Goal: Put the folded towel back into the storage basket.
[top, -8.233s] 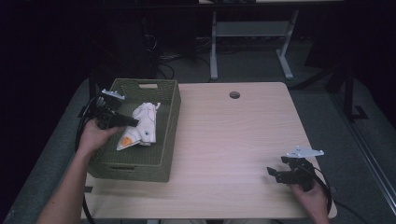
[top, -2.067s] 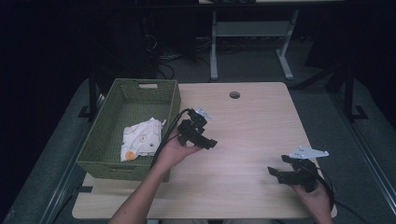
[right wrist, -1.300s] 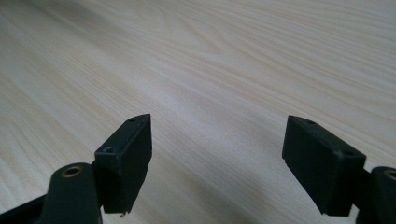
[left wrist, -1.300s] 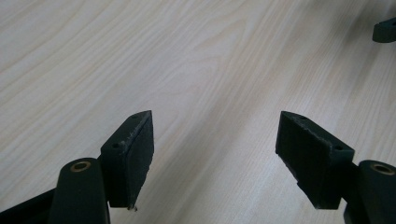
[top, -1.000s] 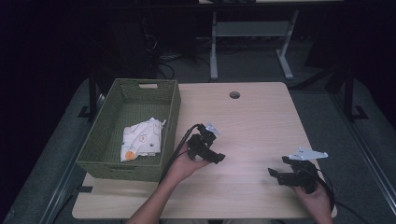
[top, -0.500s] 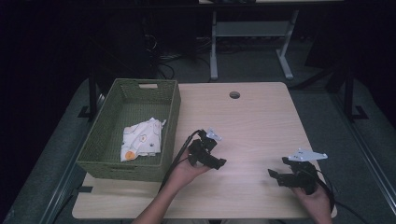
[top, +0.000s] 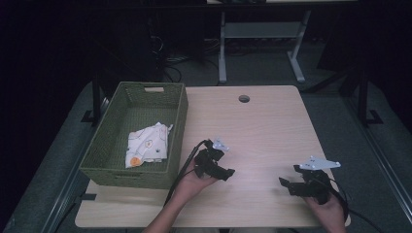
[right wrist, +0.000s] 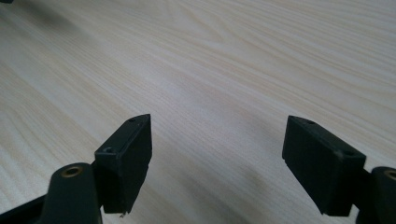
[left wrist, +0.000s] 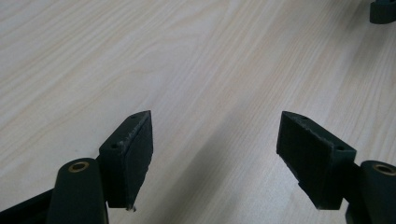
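Both grippers rest low on the bare table (top: 272, 126), jaws spread wide and holding nothing: left gripper (top: 228, 172) at six o'clock, right gripper (top: 284, 182) at four. The folded cloth (top: 147, 144) lies inside the green basket (top: 180, 111) at nine o'clock, visible from the high view. A loosely dropped cloth could unfold; trailing cables might snag.

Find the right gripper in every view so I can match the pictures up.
High view: the right gripper sits low right on the table, jaws apart, pointing left.
Left gripper view: a dark piece at the top right corner, probably it.
Right gripper view: its own two jaws rise from the bottom edge.
Shared landmark: the light wooden table.
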